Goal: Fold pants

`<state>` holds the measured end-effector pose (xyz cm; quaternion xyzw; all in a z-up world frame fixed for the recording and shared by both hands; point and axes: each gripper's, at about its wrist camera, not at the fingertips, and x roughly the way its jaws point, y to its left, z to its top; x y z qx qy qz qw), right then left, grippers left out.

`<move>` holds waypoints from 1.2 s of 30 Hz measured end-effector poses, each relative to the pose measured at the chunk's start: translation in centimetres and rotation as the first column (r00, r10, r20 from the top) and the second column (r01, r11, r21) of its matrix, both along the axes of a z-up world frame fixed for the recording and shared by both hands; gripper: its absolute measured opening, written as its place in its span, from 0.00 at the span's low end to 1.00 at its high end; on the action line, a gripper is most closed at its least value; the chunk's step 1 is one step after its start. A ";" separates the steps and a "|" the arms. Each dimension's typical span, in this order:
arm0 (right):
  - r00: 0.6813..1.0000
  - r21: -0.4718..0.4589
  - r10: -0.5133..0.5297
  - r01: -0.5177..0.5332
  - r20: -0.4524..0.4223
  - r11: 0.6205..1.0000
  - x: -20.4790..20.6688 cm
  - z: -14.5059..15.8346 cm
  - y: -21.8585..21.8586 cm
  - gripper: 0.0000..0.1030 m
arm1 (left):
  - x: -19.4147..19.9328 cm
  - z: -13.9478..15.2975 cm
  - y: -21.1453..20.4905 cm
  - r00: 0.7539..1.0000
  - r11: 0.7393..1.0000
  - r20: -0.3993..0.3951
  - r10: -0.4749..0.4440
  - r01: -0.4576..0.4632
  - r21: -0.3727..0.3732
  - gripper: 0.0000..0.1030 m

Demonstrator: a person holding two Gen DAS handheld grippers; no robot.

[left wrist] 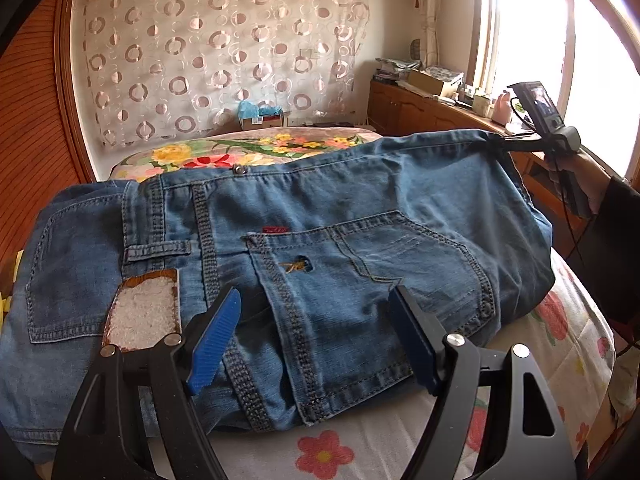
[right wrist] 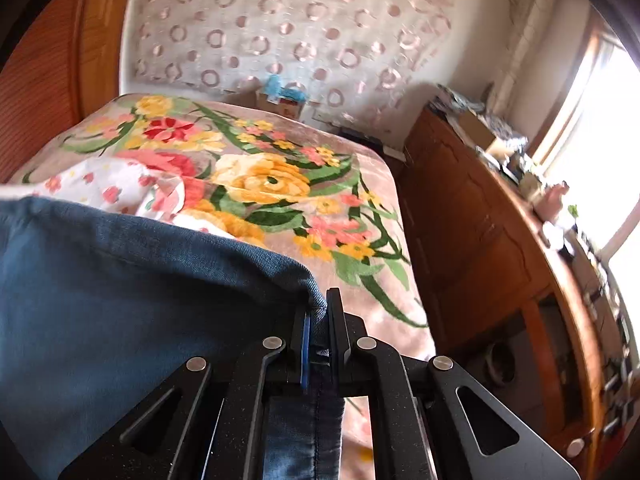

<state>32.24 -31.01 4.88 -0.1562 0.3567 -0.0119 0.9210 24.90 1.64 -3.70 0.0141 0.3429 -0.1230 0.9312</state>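
Note:
Blue denim pants [left wrist: 320, 220] lie folded on the bed, back pockets up, with a brown waist patch [left wrist: 144, 312] at the near left. My left gripper [left wrist: 316, 320] is open and empty, its blue-padded fingers [left wrist: 212, 340] just above the near edge of the pants. My right gripper [left wrist: 496, 142] shows at the far right corner of the pants, shut on the denim edge and lifting it. In the right wrist view the right gripper [right wrist: 318, 320] is shut on the pants [right wrist: 120, 288], and cloth hangs down between the fingers.
The bed carries a white flowered sheet [left wrist: 400, 448] and a big-flowered blanket [right wrist: 280, 184]. A wooden cabinet [right wrist: 480, 240] with clutter stands along the window at right. A cardboard box [left wrist: 260, 120] sits by the curtained wall. A wooden panel [left wrist: 36, 120] is at left.

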 end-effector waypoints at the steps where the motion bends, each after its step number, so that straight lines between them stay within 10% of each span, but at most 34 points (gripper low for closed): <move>1: 1.000 0.004 -0.012 0.012 -0.012 1.000 0.4 -0.3 0.1 0.06 | 0.0 -0.1 0.1 1.000 1.000 -0.002 0.003 -0.003 0.001 0.75; 13: 0.997 0.044 -0.056 0.058 -0.053 0.997 0.7 0.2 -0.6 0.28 | -1.0 0.1 1.8 0.999 0.999 -0.001 0.040 -0.040 -0.008 0.75; 36: 0.996 0.271 0.089 -0.093 0.029 0.958 -19.1 0.4 -4.1 0.39 | -8.0 2.9 1.2 0.996 0.998 0.065 0.055 -0.055 -0.004 0.75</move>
